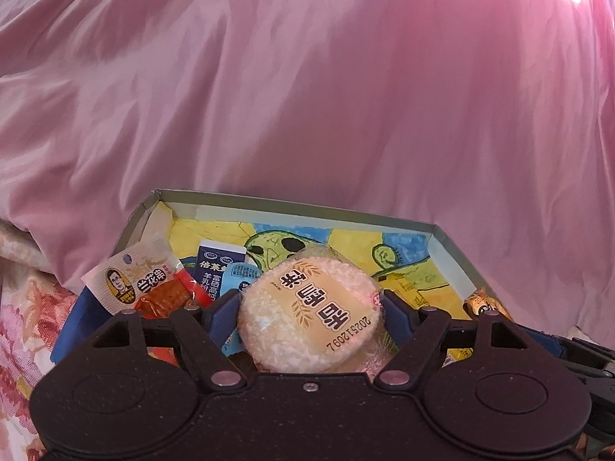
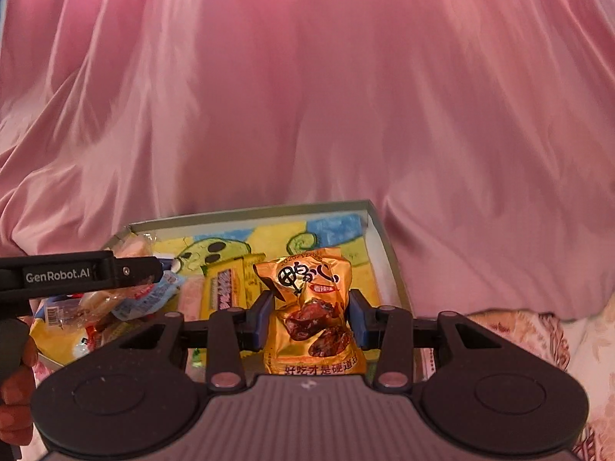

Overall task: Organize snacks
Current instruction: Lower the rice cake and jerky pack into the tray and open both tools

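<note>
My left gripper [image 1: 309, 303] is shut on a round rice cracker in a clear wrapper [image 1: 307, 330], held over the near side of a shallow grey box [image 1: 300, 205]. The box has a bright yellow and blue drawing as its floor. A red tofu snack packet [image 1: 142, 288], a dark blue sachet [image 1: 215, 265] and a light blue packet [image 1: 242, 274] lie at its left end. My right gripper [image 2: 310, 299] is shut on a crinkled orange-gold snack bag [image 2: 313, 330], upright above the same box [image 2: 250, 213]. A yellow packet [image 2: 226, 288] lies inside the box.
A rumpled pink satin quilt [image 1: 307, 77] rises right behind the box. A floral sheet [image 2: 538, 330] lies under it. The left gripper's arm [image 2: 77, 272] crosses the right wrist view at the left, over several loose packets [image 2: 96, 315], with a person's hand [image 2: 15, 384] below.
</note>
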A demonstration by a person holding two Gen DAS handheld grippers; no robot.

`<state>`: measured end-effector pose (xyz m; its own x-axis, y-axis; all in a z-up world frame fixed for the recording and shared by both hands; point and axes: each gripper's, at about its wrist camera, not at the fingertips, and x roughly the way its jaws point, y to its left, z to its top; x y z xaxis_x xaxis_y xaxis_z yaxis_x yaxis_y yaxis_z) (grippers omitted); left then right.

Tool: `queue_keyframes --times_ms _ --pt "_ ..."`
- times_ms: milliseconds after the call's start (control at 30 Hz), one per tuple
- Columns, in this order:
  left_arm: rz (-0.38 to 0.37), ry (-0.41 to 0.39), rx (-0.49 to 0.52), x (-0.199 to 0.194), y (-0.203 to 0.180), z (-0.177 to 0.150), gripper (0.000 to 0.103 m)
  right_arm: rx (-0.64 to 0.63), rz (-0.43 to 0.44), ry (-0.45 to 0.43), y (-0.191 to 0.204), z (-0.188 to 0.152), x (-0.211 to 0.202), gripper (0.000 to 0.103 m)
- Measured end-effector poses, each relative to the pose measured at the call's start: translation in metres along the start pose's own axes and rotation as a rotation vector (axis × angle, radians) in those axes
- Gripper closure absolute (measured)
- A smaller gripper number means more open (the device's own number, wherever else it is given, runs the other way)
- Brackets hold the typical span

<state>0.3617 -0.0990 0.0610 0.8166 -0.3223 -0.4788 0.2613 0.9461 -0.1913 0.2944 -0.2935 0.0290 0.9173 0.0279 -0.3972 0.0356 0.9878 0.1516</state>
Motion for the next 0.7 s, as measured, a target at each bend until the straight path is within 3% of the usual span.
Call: queue_keyframes --times_ms 167,300,467,700 --pt "0.017 0.005 0.043 0.002 -0.006 -0.002 0.023 0.032 0.004 0.022 -0.003 -0.003 0.004 0.056" --pt "-0.002 0.023 0.049 0.003 -0.007 -0.001 0.014 0.056 0.006 0.028 -0.007 -0.004 0.006 0.045" --pt "0.007 0.000 0.026 -0.005 -0.007 0.000 0.006 0.039 -0.001 0.022 -0.005 -0.003 0.002 0.044" --pt "0.032 -0.049 -0.013 -0.024 -0.006 0.005 0.001 0.022 0.003 -0.034 0.000 0.005 -0.014 0.024"
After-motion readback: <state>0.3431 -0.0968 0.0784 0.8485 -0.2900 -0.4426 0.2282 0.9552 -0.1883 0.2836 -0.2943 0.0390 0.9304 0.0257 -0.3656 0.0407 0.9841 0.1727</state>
